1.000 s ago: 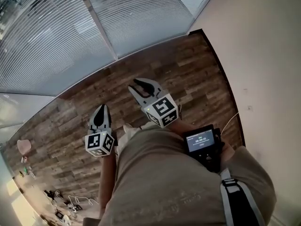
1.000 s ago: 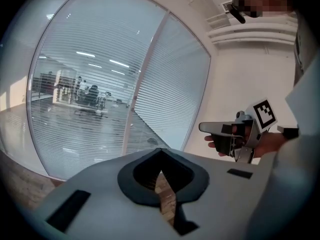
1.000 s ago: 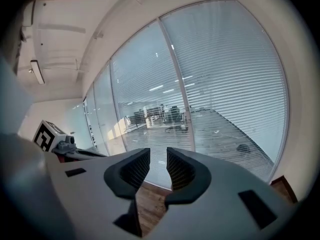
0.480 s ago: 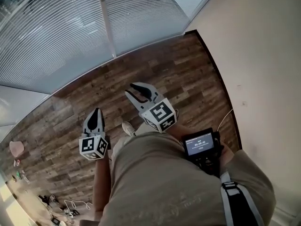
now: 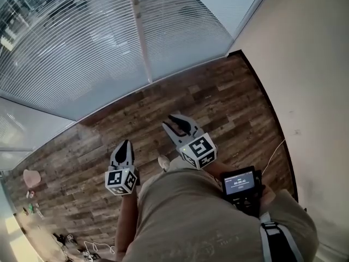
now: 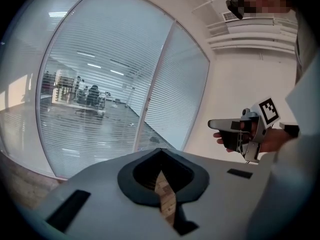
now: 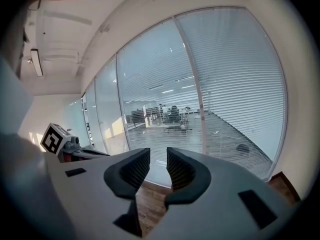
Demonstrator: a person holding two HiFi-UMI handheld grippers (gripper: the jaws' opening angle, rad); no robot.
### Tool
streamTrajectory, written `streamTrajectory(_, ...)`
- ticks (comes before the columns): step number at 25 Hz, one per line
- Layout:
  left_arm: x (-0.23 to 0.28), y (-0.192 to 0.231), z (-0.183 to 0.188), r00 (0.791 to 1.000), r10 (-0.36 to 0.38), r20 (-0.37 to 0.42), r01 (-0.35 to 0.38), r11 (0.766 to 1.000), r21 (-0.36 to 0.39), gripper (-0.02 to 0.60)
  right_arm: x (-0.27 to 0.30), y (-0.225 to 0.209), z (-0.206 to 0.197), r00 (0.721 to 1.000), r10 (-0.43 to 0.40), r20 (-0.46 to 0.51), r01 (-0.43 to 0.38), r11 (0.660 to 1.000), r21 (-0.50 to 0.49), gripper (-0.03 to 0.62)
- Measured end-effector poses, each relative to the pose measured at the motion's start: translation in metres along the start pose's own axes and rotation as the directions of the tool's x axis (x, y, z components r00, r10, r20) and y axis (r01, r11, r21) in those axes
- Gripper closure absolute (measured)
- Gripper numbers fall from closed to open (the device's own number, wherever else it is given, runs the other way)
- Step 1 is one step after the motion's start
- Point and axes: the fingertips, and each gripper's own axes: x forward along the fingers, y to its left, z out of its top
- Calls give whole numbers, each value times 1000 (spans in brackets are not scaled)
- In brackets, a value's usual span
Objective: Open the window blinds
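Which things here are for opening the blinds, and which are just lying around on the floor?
For the job:
- window blinds
- left gripper, fingers shut
- right gripper, fingers open, nothing between them

Just lying about:
- tangle of cables on the wooden floor
- pink thing at the floor's left edge
- white cable near the wall

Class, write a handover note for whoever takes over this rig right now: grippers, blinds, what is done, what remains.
Left gripper: shut, empty.
Right gripper: open, empty.
Window blinds: lowered over the glass ahead, across the wooden floor; neither gripper touches them.
Done: nothing on the blinds yet.
Left: probably step closer, find the cord or wand (I cannot make one out) and open the blinds.
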Motion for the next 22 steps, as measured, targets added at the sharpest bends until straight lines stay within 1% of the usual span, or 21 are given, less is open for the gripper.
streamTrajectory(3,5,-6,-2,1000,-16,-7,16,1000,4,568,-4,-11,-10,999,-32,-10,32,999,27,484)
streamTrajectory(6,3,-13,-3,1000,-26,-9,26,1000,14,568,-10,-12,-15,999,-39,-17,40,998,43,484)
streamTrajectory(11,22,-24,4,1000,-15,4,15,1000,8,568,-16,-42,-2,998,-59,22,58,998,25,484)
streamTrajectory(15,31,-41,10,1000,-5,17,4,1000,12,568,-27,-55,4,999,-39,24,39,999,6,484)
streamTrajectory(19,52,-73,19,1000,9,23,-9,1000,-15,568,-44,-97,21,998,-45,33,44,999,7,484)
streamTrajectory(22,64,-99,25,1000,5,25,-5,1000,-1,568,-58,-124,34,998,-49,50,49,999,2,484)
